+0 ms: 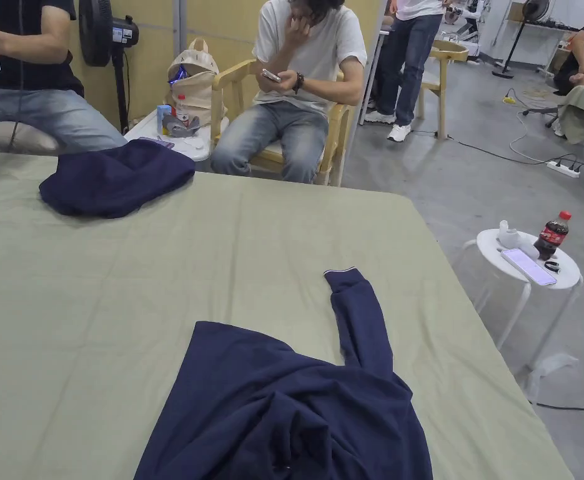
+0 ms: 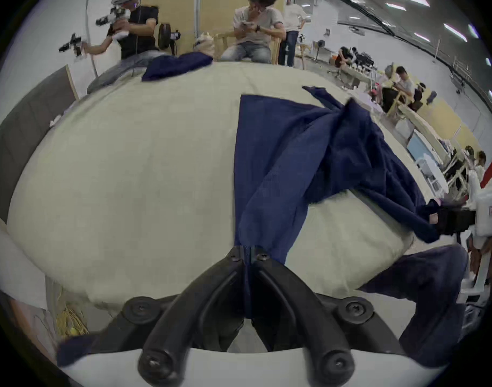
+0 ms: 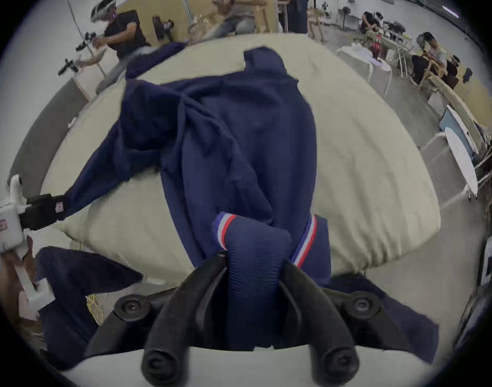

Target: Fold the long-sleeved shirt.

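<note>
The shirt (image 1: 284, 400) lies rumpled on the bench (image 1: 97, 312), its near end cut off in the head view; left tool (image 2: 248, 255) pinches its edge, right tool (image 3: 251, 256) clamps the striped collar (image 3: 256, 242)

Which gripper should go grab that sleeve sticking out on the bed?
Probably right. The sleeve lies on the shirt's right side, nearer the right hand-held gripper. Both grippers, including the left hand-held gripper, are shut on shirt fabric now.
</note>
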